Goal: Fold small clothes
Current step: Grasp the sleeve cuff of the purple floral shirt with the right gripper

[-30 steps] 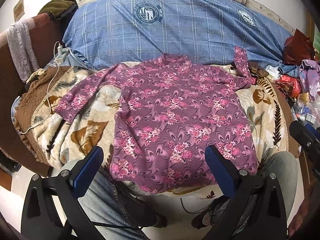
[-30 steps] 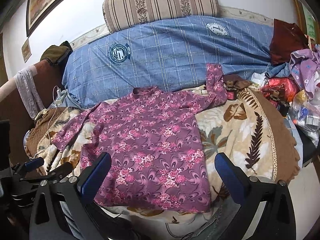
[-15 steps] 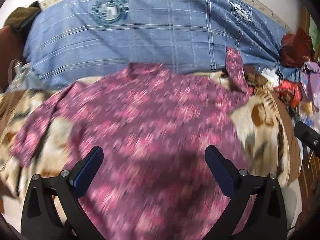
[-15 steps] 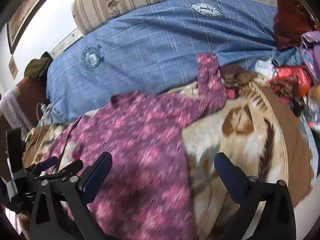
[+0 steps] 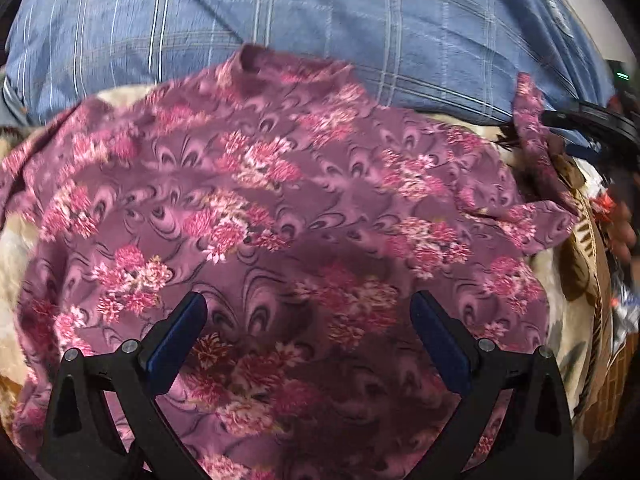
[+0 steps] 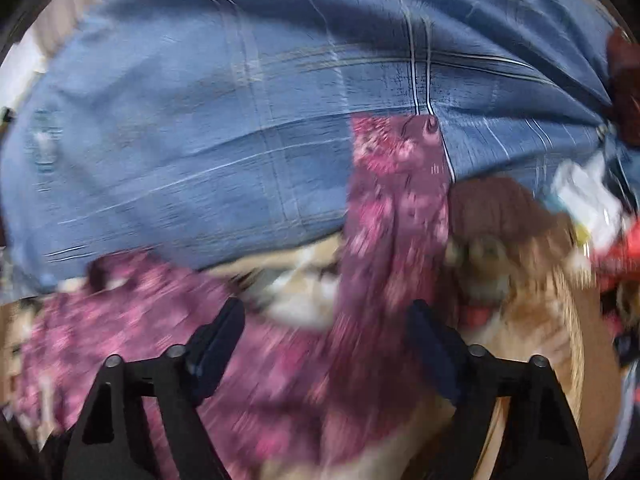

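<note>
Both grippers spread over purple floral shirt on bed.
Left wrist: left gripper (image 5: 306,316) fingers apart above the floral shirt (image 5: 288,216), laid flat against the blue plaid bolster (image 5: 320,20). Right wrist, blurred: right gripper (image 6: 326,328) fingers apart at the shirt's sleeve (image 6: 396,208); beige blanket (image 6: 532,320) beneath.

Two fisheye wrist views, both close above a bed.
Left view looks down on the floral shirt (image 5: 280,208), filling the frame. Right view, blurred, faces its sleeve (image 6: 396,216) at centre. Both share the blue plaid bedding (image 5: 360,28) along the top.
</note>
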Available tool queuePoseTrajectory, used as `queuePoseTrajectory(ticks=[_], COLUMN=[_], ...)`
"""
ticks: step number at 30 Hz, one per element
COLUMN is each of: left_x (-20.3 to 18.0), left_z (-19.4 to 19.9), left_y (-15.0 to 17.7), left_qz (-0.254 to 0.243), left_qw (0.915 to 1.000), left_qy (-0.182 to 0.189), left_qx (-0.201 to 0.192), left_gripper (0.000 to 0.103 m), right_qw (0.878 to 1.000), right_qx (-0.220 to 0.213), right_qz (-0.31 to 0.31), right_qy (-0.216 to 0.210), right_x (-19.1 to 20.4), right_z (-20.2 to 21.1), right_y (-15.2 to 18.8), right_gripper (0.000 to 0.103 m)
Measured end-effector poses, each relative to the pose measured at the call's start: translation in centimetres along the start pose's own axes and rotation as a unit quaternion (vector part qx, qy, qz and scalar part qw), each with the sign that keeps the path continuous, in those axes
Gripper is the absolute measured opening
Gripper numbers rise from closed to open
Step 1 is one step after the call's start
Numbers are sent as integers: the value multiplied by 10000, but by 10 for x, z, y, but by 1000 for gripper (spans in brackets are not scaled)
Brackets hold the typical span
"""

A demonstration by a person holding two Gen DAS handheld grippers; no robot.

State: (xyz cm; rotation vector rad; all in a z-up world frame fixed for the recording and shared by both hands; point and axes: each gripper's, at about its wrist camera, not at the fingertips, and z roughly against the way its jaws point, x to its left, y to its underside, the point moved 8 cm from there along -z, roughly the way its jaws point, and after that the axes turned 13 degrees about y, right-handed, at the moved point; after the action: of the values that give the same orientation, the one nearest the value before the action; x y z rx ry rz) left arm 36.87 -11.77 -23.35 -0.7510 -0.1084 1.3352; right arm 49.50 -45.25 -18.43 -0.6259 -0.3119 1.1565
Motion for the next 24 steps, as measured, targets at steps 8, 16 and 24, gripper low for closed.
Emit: queuePoseTrajectory(ticks=[8, 16, 24], left_x=[7, -5, 12], left_z=[-11, 11, 46], left_y=[7, 1, -18], left_qz=[110, 213, 1060], left_qw=[9998, 9985, 9819], left_qy=[63, 494, 1566], left_qx=[167, 39, -58], left_gripper=[102, 102, 102], right_qw=[9953, 9944, 9681], right_qx=[389, -1008, -1456], right_qz=[27, 91, 532], right_qy=[889, -314, -1967], right_x=[-6, 4, 86], right_z=[-69, 89, 195], right_y=[-33, 0, 110], right_gripper=[25, 8, 8])
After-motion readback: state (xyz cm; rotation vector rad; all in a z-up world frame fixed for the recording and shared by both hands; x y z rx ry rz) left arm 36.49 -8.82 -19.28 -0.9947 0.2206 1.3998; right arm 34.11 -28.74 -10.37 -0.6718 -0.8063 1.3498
